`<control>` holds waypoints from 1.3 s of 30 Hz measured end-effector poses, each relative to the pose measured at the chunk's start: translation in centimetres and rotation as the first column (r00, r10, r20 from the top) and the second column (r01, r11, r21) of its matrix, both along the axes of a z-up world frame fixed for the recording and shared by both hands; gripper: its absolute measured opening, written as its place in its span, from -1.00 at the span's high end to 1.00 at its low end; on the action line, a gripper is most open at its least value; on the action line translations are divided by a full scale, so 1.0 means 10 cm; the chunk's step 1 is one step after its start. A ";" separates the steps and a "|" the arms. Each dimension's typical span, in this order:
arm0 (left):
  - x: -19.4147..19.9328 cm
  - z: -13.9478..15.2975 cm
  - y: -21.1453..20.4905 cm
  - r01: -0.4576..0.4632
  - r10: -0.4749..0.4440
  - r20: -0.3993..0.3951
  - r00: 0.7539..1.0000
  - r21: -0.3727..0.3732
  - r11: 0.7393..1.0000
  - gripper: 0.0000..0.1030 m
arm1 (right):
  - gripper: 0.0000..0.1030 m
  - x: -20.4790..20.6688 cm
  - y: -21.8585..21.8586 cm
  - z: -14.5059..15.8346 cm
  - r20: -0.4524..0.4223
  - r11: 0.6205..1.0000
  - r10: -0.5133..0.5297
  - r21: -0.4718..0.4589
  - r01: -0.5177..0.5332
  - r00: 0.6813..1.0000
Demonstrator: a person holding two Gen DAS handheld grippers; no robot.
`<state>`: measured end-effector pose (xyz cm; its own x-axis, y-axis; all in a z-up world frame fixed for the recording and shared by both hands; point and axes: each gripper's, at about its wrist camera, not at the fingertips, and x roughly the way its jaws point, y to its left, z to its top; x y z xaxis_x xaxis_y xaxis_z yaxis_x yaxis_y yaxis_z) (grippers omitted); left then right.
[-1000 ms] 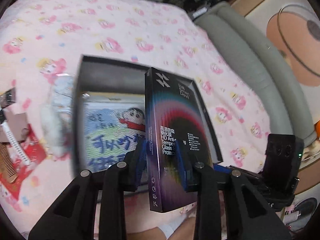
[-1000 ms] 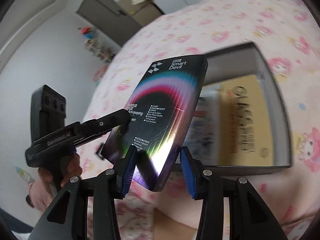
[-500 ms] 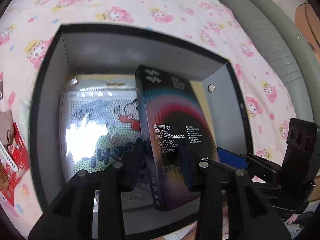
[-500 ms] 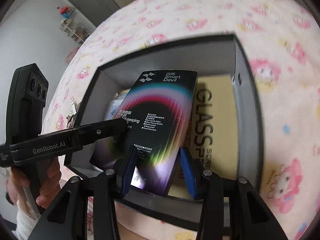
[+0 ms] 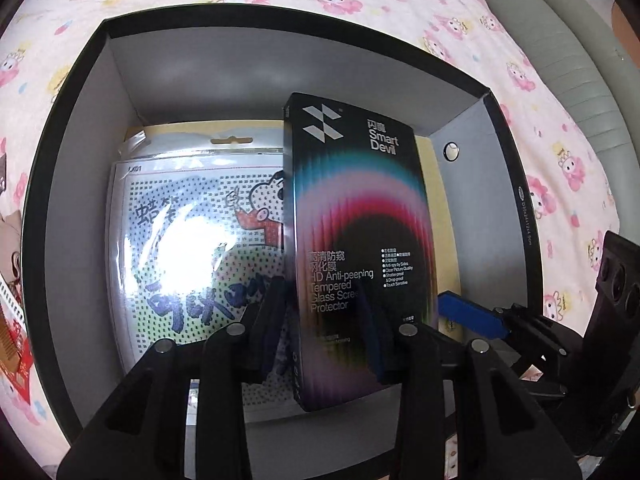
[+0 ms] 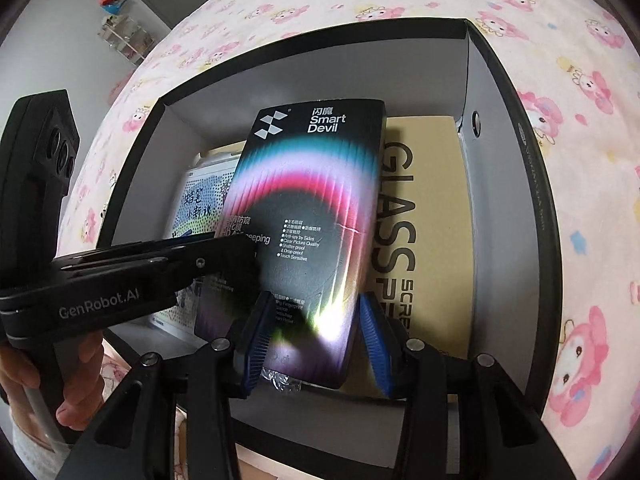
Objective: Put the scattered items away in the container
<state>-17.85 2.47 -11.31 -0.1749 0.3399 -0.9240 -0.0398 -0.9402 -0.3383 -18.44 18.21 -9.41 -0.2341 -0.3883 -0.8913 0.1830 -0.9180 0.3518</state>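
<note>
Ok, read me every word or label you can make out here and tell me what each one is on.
"Smart Devil", "HD Anti-peeping Tempered Glass Screen Protector": black box.
"Anti-spy by Sides", "Clear Picture Quality", "Shatter-proof", "Touch Sensitive": same box's small list.
"GLASS": tan box; the words below it are partly hidden.
"GenRobot.AI": left claw, on its arm.
Container rim label: too small to read.
Cartoon packet handwriting: glare-blurred.

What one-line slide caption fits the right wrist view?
Right gripper lowers a black screen-protector box into the dark container, left gripper alongside.
</note>
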 end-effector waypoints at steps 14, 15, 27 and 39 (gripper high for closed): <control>0.04 0.08 -0.21 -0.115 0.109 -0.055 0.993 -0.117 0.986 0.29 | 0.23 -0.01 0.05 0.27 -0.174 0.997 -0.056 0.048 0.065 0.983; 0.05 0.02 -0.17 -0.106 0.103 -0.031 0.994 -0.109 0.988 0.30 | 0.23 0.00 0.03 0.27 -0.181 0.996 -0.049 0.069 0.062 0.982; 0.17 0.07 -0.20 -0.099 0.097 -0.042 0.994 -0.056 0.993 0.30 | 0.23 -0.20 -0.21 0.28 -0.173 0.989 0.044 0.149 -0.018 0.984; -0.13 0.03 -0.06 -0.090 0.090 -0.021 0.996 -0.032 0.995 0.32 | 0.23 -0.30 -0.17 0.02 -0.066 0.988 0.010 0.152 0.000 0.998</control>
